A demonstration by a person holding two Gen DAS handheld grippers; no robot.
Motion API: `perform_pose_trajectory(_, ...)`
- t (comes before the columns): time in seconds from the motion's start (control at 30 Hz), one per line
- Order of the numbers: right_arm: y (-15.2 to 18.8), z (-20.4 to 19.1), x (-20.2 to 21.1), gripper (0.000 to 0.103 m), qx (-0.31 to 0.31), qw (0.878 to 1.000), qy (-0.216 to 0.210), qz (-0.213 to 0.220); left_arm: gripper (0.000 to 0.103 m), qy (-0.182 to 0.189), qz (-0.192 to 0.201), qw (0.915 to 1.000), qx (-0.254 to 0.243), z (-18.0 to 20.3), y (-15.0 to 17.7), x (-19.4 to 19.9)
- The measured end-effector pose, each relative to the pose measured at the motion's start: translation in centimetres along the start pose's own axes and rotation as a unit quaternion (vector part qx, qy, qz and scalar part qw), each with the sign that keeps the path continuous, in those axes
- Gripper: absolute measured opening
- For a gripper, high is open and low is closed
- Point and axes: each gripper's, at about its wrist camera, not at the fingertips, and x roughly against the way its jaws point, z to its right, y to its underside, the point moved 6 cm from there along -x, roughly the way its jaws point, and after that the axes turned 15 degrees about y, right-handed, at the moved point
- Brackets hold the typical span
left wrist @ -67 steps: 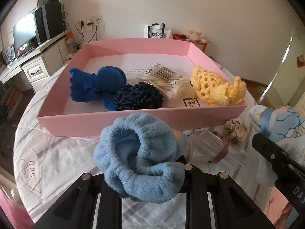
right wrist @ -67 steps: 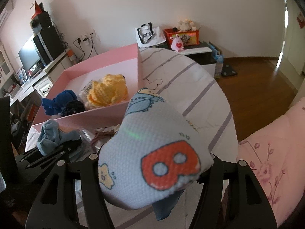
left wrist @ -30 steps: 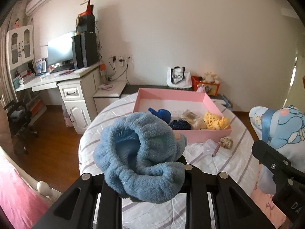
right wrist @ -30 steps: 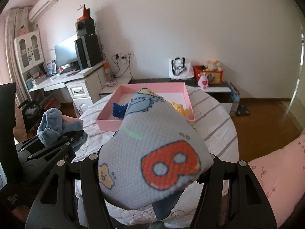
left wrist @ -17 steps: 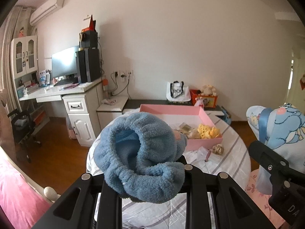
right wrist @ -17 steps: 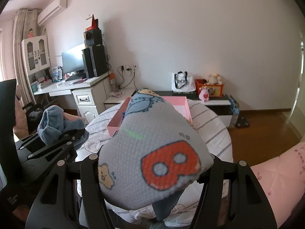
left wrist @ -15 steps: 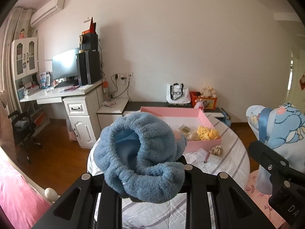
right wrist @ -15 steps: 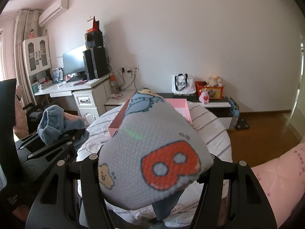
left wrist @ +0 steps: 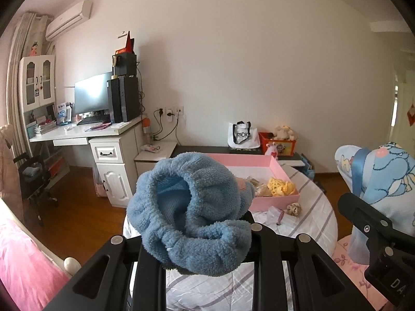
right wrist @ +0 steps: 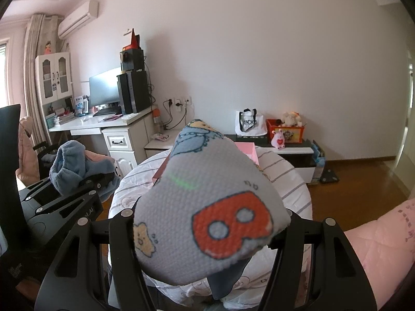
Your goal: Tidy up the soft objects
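My left gripper (left wrist: pixel 205 235) is shut on a fluffy blue hair band (left wrist: pixel 192 212), held up well back from the round table (left wrist: pixel 319 220). My right gripper (right wrist: pixel 207 223) is shut on a light-blue cartoon-print cloth (right wrist: pixel 207 202); the cloth also shows at the right of the left wrist view (left wrist: pixel 381 176). The pink box (left wrist: pixel 272 178) on the table holds a yellow crocheted piece (left wrist: pixel 281 186) and a packet. The hair band also shows at the left of the right wrist view (right wrist: pixel 75 168).
A small beige scrunchie (left wrist: pixel 293 208) and a clear plastic bag (left wrist: pixel 276 213) lie on the table before the box. A white desk (left wrist: pixel 85 134) with a monitor stands at the left. A low cabinet (right wrist: pixel 290 150) with a bag and toys is against the wall. Pink bedding (left wrist: pixel 23 267) is near.
Both grippers have pulled far back and up from the table with their loads; the pink box, once close in front, is now small and distant. Grips are unchanged.
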Motion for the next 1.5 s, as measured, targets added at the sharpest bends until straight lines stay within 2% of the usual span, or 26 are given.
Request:
perform_pose_trajectory(0.37,0.3,-0.2,-0.3,0.06,-0.001,1.0,-0.001,-0.004,0.021,0.002,-0.007,1.0,0.001,0.2,-1.0,-1.7)
perform_pose_trajectory(0.77,1.3,-0.8,-3.2,0.06,-0.004,0.999,-0.003,-0.034,0.021,0.002,-0.033,0.9994,0.004,-1.0,-0.7,-4.5)
perform_pose_trajectory(1.17,3.2,-0.1,-9.5,0.06,-0.014,0.995,0.005,-0.097,0.021,0.014,-0.097,0.9952,0.01,-2.9,-1.1,-12.5)
perform_pose_trajectory(1.5,1.6,-0.1,-14.5,0.06,-0.017,0.993,0.013,-0.114,0.021,0.022,-0.12,0.9925,0.006,-4.0,-4.4,-20.2)
